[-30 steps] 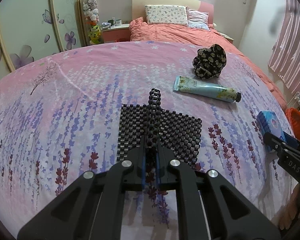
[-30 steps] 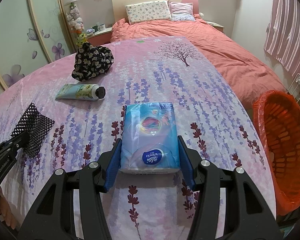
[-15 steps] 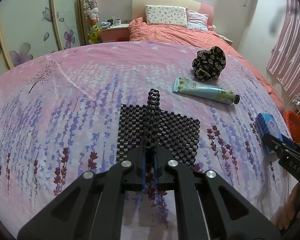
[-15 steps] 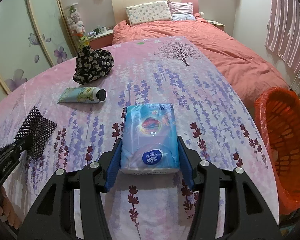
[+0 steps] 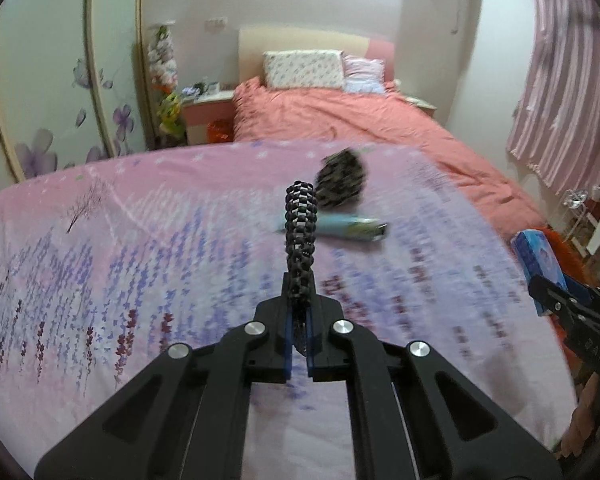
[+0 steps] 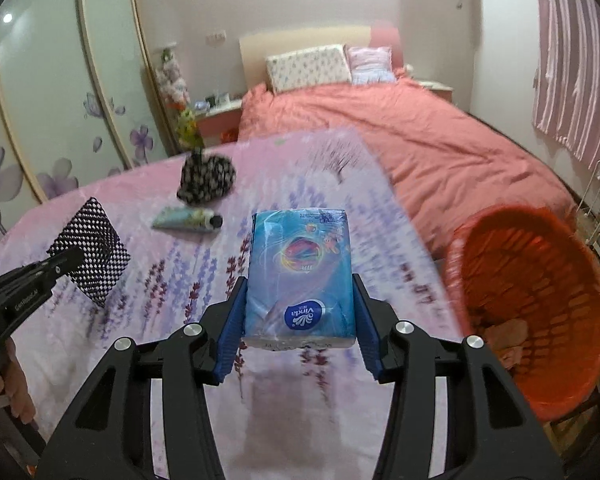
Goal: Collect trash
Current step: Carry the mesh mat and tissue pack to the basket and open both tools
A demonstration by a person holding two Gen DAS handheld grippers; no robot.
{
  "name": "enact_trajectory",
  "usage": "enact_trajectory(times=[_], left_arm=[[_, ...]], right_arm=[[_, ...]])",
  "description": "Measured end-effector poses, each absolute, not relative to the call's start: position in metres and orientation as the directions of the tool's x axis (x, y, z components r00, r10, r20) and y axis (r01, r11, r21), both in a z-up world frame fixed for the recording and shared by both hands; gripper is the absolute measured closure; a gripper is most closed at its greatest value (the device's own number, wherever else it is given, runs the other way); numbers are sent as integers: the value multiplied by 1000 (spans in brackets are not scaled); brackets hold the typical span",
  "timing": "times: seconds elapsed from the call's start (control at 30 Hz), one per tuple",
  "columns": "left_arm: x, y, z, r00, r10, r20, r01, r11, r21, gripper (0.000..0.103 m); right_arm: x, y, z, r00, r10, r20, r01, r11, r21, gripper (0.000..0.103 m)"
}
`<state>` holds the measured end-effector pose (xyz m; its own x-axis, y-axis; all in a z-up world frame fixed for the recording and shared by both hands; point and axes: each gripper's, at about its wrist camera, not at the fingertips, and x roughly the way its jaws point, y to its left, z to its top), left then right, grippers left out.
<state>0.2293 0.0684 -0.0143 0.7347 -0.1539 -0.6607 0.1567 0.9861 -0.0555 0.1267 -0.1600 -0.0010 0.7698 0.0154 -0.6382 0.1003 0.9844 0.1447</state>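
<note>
My left gripper (image 5: 299, 330) is shut on a black mesh mat (image 5: 300, 232), which hangs edge-on above the pink floral tablecloth (image 5: 140, 264). From the right wrist view the same mat (image 6: 92, 256) dangles from that gripper (image 6: 66, 260) at the left. My right gripper (image 6: 298, 320) is shut on a blue tissue pack (image 6: 300, 272), lifted off the cloth; the pack (image 5: 536, 260) shows at the right edge of the left wrist view. An orange basket (image 6: 540, 300) stands at the right, below the table edge.
A light blue tube (image 6: 188, 222) and a black floral pouch (image 6: 206, 178) lie on the cloth further back. Behind is a bed with a salmon cover (image 6: 440, 140), a wardrobe (image 6: 40, 100) at the left, and a pink curtain (image 5: 568, 112) at the right.
Both grippers have risen with their loads: the mesh mat has left the cloth and hangs folded, and the tissue pack is lifted. The views have tilted up and blurred.
</note>
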Motion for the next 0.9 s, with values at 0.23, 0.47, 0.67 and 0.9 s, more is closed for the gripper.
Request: enact_trajectory(times=[0.23,0.47,0.67,0.9], left_arm=[[192,23,27,758,-258,-600,263,961,-80,97],[164,-35,51,739,-369,-564,376,920,-109,97],[147,-92,57,686,-477,-549,484,863,-145,97],[136,-155,50,624,-552,-553,573,804,-156,97]], right_arm=[[98,-198,27,811,-36,-583,146,979,143,53],[69,-235,37,828,-95,-553,218,962,161,53],[57,-268,31,822,-150,-550,287,942,173,52],[48,-307,22,813,-186,-551,355,909,217,52]])
